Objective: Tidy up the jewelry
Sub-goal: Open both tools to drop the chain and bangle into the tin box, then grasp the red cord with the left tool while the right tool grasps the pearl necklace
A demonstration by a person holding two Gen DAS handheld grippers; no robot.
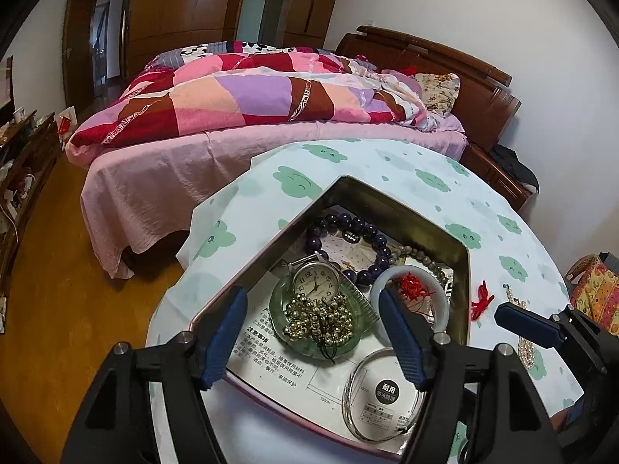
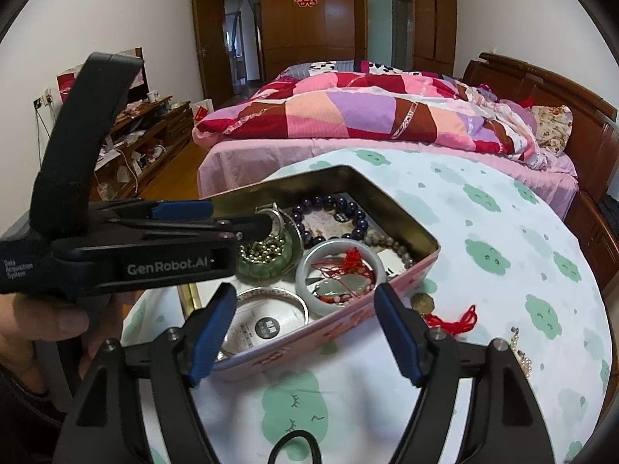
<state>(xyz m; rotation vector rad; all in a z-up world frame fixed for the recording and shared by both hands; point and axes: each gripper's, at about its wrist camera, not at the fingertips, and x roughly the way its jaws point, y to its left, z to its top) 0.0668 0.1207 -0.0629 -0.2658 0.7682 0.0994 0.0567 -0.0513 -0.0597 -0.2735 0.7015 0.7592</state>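
With both sets of fingers apart and empty, left gripper [image 1: 313, 332] hangs over the tin [image 1: 462, 270] of jewelry; right gripper [image 2: 305, 332] sits outside it. Step: filling. Next: grab red knot charm [image 2: 456, 319] or pearl strand [image 1: 526, 344] off worktop [image 2: 503, 232]; 2 left.

Right gripper [image 2: 305, 332] fingers spread wide over the pink tin [image 2: 340, 332] holding bracelets [image 2: 340, 270].

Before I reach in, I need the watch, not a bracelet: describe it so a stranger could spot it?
Start at the open metal tin on the cloud-print table. In its left half a green glass dish holds gold beads; the watch rests on that dish's far rim. It alone has a white dial with hands; its neighbours are beads or bangles.
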